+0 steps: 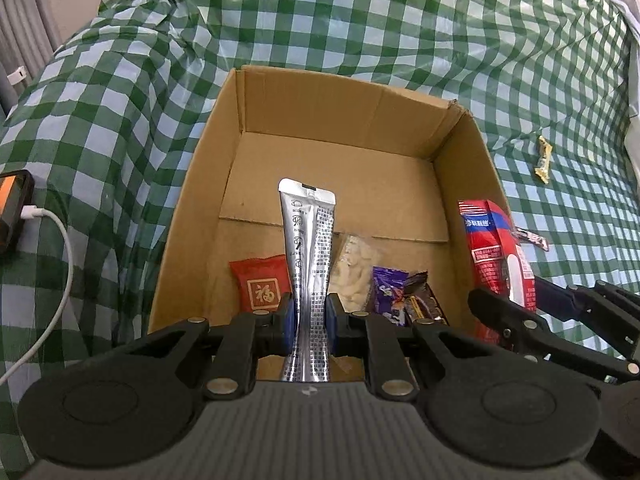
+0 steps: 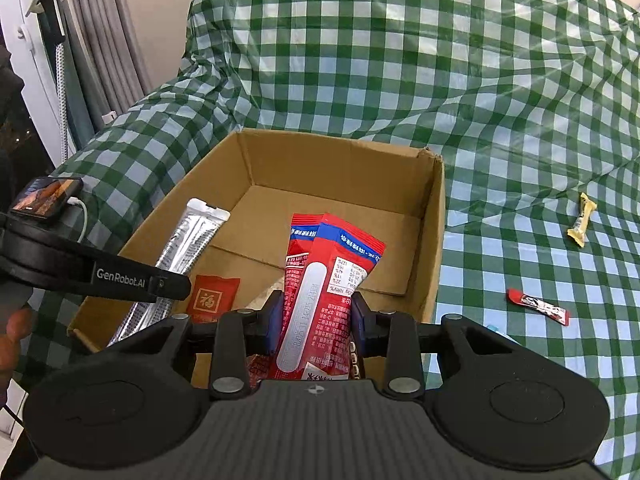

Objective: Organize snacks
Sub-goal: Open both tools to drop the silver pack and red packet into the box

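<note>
An open cardboard box [image 1: 468, 168] [image 2: 434, 240] stands on the checked cloth. My left gripper [image 1: 311, 318] is shut on a long silver pouch [image 1: 306, 248] and holds it upright over the box; the pouch also shows in the right wrist view [image 2: 188, 248]. My right gripper [image 2: 316, 314] is shut on a red snack packet [image 2: 324, 280] over the box's right side; the packet also shows in the left wrist view [image 1: 496, 252]. In the box lie a red sachet [image 1: 262, 286] [image 2: 214, 294], a clear bag of pale snacks [image 1: 354, 276], a purple wrapper [image 1: 386, 292] and a dark wrapper [image 1: 424, 300].
On the cloth right of the box lie a yellow candy bar [image 2: 580, 220] [image 1: 543, 159] and a red and black bar [image 2: 538, 306] [image 1: 532, 237]. A phone [image 1: 12, 208] [image 2: 46, 200] with a white cable [image 1: 52, 276] lies to the left. Curtains hang at far left.
</note>
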